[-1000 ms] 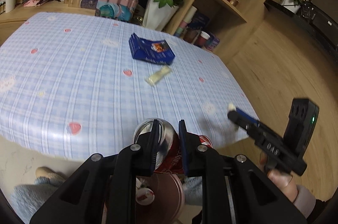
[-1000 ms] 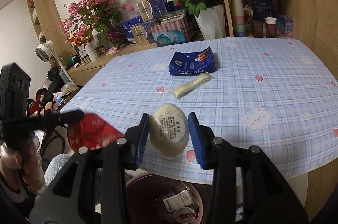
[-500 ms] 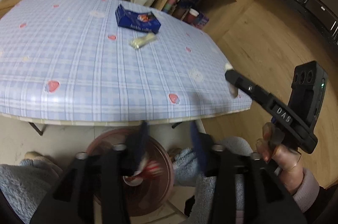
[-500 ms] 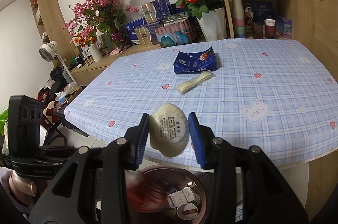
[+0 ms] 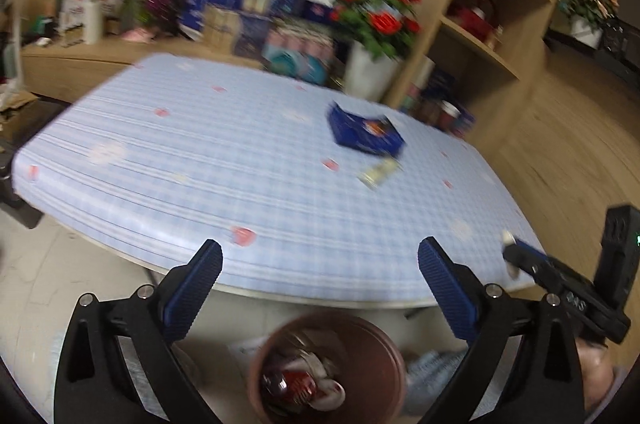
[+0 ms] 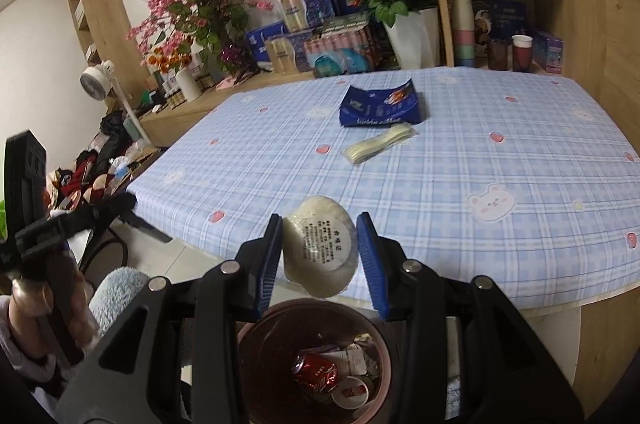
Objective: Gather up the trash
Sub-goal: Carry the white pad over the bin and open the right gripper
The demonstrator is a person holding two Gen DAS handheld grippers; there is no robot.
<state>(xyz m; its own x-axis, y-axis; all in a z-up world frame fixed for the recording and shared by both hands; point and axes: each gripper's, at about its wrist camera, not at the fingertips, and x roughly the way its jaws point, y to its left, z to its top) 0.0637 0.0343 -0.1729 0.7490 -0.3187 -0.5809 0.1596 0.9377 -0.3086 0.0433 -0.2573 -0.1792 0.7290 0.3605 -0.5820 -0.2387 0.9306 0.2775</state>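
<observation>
My left hand-held gripper [image 5: 320, 264] hangs spread wide above the bin [image 5: 384, 352], while my right hand-held gripper [image 6: 320, 250] clamps a white tub [image 6: 320, 248] over it.

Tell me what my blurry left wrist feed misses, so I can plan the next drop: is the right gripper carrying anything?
Observer: Yes, the right gripper is shut on a white cup with a printed label.
Operator: Where is it relative to the bin?
Observer: It hangs directly above the bin.
Operator: What's that pale thing near the blue packet?
Observer: A flat clear wrapper lying just in front of the blue packet.
</observation>
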